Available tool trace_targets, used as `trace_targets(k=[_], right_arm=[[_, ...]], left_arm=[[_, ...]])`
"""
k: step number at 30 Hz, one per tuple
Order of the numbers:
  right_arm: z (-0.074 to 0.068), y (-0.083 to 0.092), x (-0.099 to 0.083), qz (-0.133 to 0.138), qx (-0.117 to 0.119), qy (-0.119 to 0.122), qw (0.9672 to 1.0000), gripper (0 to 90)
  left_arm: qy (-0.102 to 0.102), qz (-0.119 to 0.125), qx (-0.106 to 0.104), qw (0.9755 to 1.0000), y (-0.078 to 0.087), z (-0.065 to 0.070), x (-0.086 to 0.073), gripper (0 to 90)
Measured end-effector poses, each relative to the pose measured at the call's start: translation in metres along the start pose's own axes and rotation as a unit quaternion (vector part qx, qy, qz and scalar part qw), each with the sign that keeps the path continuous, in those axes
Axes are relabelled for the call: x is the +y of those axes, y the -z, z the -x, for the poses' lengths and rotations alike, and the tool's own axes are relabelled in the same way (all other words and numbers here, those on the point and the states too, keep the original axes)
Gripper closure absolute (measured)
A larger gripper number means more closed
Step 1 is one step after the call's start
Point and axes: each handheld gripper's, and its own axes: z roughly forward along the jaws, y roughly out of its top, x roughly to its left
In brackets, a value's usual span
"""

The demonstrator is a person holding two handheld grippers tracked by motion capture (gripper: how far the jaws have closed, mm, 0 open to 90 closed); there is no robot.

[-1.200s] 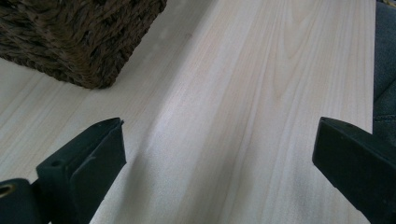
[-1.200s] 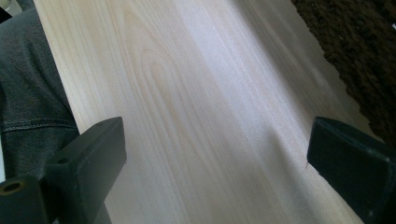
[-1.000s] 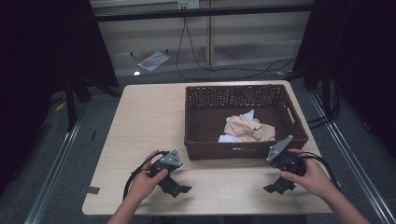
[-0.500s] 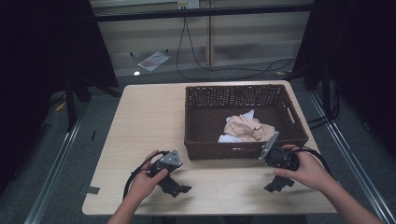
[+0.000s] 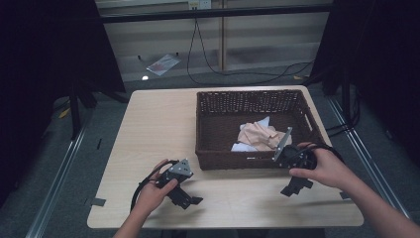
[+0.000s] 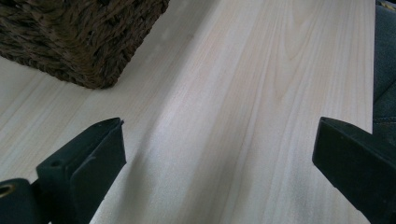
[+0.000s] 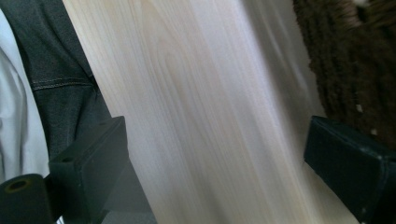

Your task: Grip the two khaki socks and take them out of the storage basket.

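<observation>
Crumpled beige cloth [image 5: 259,135] lies inside a dark brown woven wicker basket [image 5: 218,130], toward the basket's near right part, with a white scrap [image 5: 243,147] just beside it on the basket floor; the basket stands on the right half of a pale wooden tabletop [image 5: 153,129], its near wall set back from the near edge; the right claw [image 5: 296,186], held in a person's right hand [image 5: 323,167], hovers close to the near right corner of the basket, just outside its near wall, with its grey three-cornered plate tilted toward the cloth; in the right gripper view its two black jaws stand wide apart, released and holding nothing, over bare wood with the wicker wall at the right and dark trousers past the tabletop edge at the left; that picture is streaked with blur; the left claw [image 5: 190,201], gripped by the left hand [image 5: 152,193], sits low near the near edge of the tabletop, left of the basket's near left corner and well apart from the cloth; in the left gripper view [image 6: 217,175] its jaws are likewise spread wide and empty above the wood grain, a corner of the basket at upper left; a black cable [image 5: 141,184] loops beside the left hand.
</observation>
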Motion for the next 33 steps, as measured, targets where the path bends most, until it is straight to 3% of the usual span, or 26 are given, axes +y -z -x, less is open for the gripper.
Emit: trace_targets(k=[12, 16, 19, 22, 25, 28, 33], right_arm=[[0.012, 0.036, 0.015, 0.011, -0.001, -0.001, 0.9999, 6.8], [0.021, 0.05, 0.024, 0.038, 0.004, -0.015, 0.9991, 6.2], [0.035, 0.059, 0.034, 0.057, -0.014, -0.035, 0.9977, 5.5], [0.046, 0.059, 0.039, 0.07, -0.015, -0.046, 0.9964, 5.3], [0.058, 0.056, 0.044, 0.08, -0.022, -0.062, 0.9946, 4.7], [0.064, 0.053, 0.048, 0.082, -0.026, -0.072, 0.9936, 4.7], [0.081, 0.042, 0.058, 0.102, -0.046, -0.096, 0.9891, 4.5]], left_arm=[[0.001, 0.001, -0.001, 1.0, 0.0, 0.0, 0.0, 2.3], [0.0, 0.001, -0.001, 1.0, 0.0, 0.0, 0.0, 2.3], [-0.001, 0.0, -0.001, 1.0, 0.001, 0.0, 0.0, 2.3], [-0.01, -0.011, 0.002, 0.9999, 0.003, -0.001, 0.0, 2.3], [0.0, 0.005, 0.001, 1.0, 0.001, 0.0, -0.001, 2.3], [-0.001, 0.005, 0.001, 1.0, 0.001, 0.0, -0.001, 2.3], [0.002, 0.002, 0.002, 1.0, 0.002, 0.0, -0.001, 2.3]])
